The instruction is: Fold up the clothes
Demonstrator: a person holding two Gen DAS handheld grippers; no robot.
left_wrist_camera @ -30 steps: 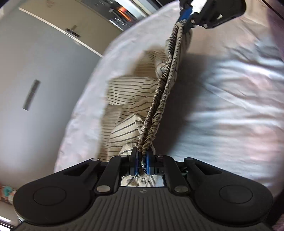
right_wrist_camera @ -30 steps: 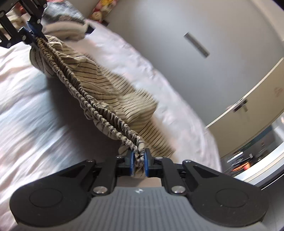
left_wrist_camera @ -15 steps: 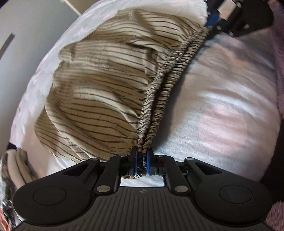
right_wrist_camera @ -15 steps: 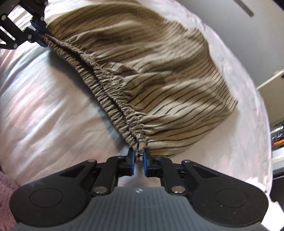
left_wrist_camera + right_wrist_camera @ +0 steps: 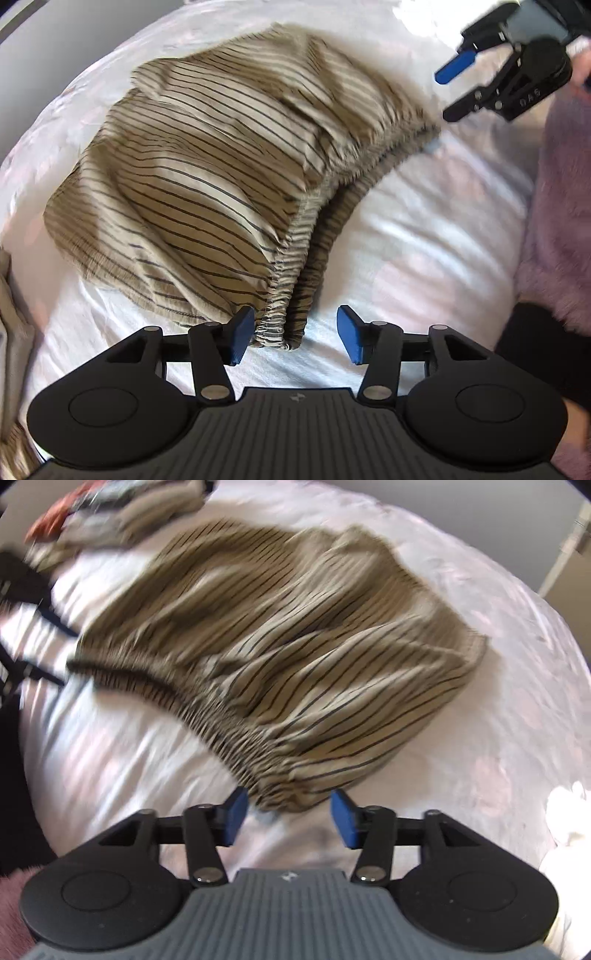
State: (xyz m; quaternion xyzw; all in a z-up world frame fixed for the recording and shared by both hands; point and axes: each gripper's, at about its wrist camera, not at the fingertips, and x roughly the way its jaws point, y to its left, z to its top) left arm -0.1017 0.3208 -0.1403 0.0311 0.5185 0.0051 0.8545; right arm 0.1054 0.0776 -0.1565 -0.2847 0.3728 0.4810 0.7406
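Note:
A tan garment with thin dark stripes [image 5: 207, 177] lies spread on the white bed sheet [image 5: 424, 240], its gathered elastic waistband [image 5: 295, 280] toward me. My left gripper [image 5: 295, 339] is open, one end of the waistband lying between its fingers. My right gripper [image 5: 288, 818] is open at the other end of the waistband [image 5: 236, 746]; it also shows in the left wrist view [image 5: 465, 77] at the top right, lifted off the cloth. The garment in the right wrist view [image 5: 295, 657] is blurred.
A fuzzy pink sleeve [image 5: 561, 221] fills the right edge of the left wrist view. A pile of other clothes [image 5: 110, 513] lies at the far left of the bed in the right wrist view. A white cloth [image 5: 569, 819] sits at the right edge.
Both grippers laid the stretched waistband down on the bed, then opened and let it go. The garment now lies flat and the right gripper has drawn back from it.

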